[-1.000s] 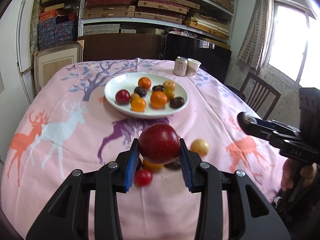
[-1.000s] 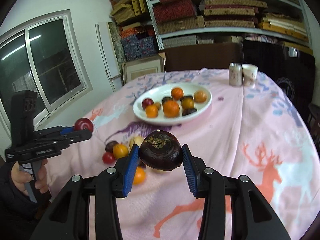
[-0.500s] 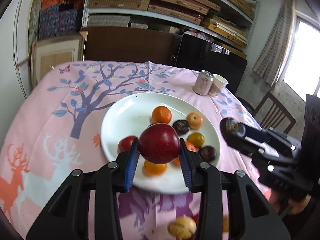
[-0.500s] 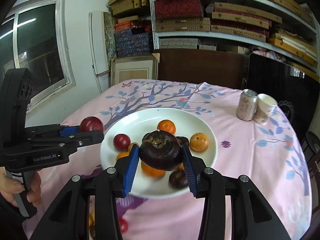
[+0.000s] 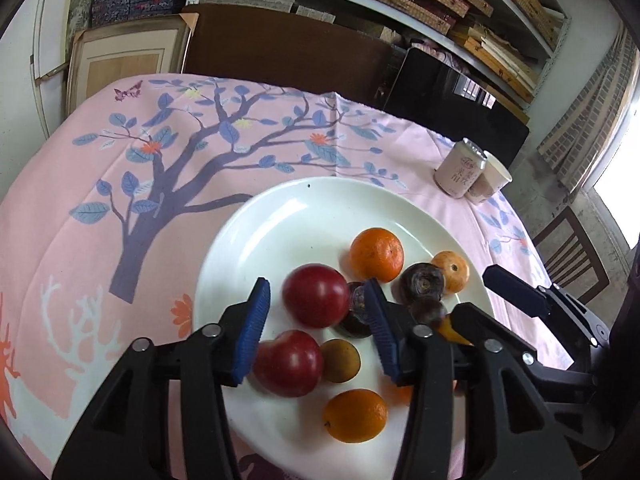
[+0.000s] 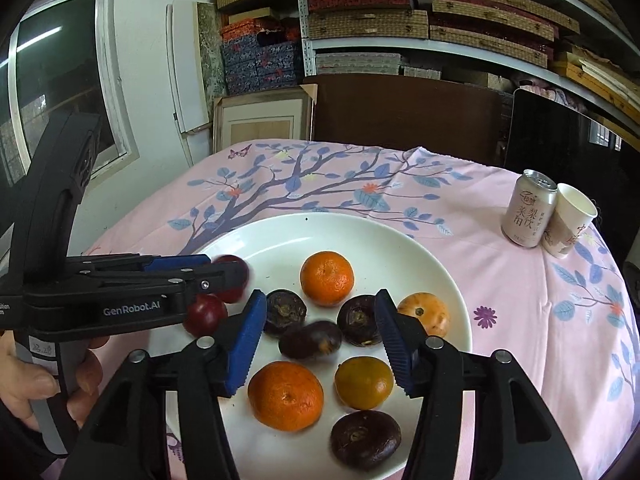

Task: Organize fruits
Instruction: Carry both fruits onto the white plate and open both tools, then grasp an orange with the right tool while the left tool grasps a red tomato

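Note:
A white plate (image 5: 304, 216) on the pink tablecloth holds several fruits. My left gripper (image 5: 318, 326) is open over the plate; a blurred red apple (image 5: 316, 295) sits loose between its blue pads, apart from them. A second red apple (image 5: 289, 362) lies just below. My right gripper (image 6: 320, 340) is open above the plate (image 6: 360, 240), with a dark purple fruit (image 6: 310, 339) lying free between its pads. Oranges (image 6: 327, 278) and other dark fruits (image 6: 365, 438) lie around. The left gripper also shows in the right wrist view (image 6: 224, 276).
A drink can (image 6: 529, 214) and a paper cup (image 6: 570, 226) stand at the table's far right. A chair (image 5: 572, 256) stands off the right edge. Shelves and a dark board are behind the table.
Both grippers moved in over the plate and opened. The left let go of the red apple and the right let go of the dark purple fruit, which now lie on the plate.

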`<state>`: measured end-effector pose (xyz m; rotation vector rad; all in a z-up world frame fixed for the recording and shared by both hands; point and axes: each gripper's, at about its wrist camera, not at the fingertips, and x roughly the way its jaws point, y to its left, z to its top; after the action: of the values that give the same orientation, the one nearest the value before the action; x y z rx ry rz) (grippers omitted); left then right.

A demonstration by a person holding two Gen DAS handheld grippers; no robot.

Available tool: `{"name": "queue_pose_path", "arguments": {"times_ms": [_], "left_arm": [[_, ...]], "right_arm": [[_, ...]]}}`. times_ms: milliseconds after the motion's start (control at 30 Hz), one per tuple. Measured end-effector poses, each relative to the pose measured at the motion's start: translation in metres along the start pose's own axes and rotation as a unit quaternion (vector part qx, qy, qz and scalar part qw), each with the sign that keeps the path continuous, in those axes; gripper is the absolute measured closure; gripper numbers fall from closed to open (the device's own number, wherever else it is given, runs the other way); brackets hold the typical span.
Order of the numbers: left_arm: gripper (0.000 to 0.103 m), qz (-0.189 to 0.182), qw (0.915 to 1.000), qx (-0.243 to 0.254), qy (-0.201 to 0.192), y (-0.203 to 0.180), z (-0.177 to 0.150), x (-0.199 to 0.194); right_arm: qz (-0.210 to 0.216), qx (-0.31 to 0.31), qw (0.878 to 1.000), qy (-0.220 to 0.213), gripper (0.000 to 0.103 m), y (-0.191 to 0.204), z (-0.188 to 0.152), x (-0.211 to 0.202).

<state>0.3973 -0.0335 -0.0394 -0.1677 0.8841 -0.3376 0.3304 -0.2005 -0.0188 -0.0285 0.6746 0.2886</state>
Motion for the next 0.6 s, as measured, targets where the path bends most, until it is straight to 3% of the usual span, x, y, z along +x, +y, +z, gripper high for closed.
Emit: {"name": "queue_pose_path", "arguments": {"times_ms": [167, 233, 333, 400, 600], "left_arm": [[0.04, -0.008, 0.9999, -0.004, -0.013, 0.0, -0.011, -0.038], [0.039, -0.01, 0.9998, 0.01, -0.014, -0.004, -0.024, -0.056], [0.035, -0.013, 0.9986, 0.048, -0.015, -0.015, -0.061, -0.09], [0.02, -0.002, 0.997, 0.074, -0.021, -0.021, -0.09, -0.111], [0.019, 0.013, 0.992, 0.125, -0.014, -0.026, -0.171, -0.146]], "right_arm": [[-0.004, 0.023, 1.0, -0.001, 0.046, -0.008, -0.005, -0.03], [-0.001, 0.028, 1.0, 0.0, 0.046, -0.009, -0.016, -0.053], [0.007, 0.022, 1.0, 0.0, 0.044, -0.005, -0.039, -0.085], [0.011, 0.015, 1.0, 0.003, 0.043, 0.002, -0.06, -0.109], [0.051, -0.011, 0.998, 0.028, 0.043, 0.042, -0.133, -0.155]]}}
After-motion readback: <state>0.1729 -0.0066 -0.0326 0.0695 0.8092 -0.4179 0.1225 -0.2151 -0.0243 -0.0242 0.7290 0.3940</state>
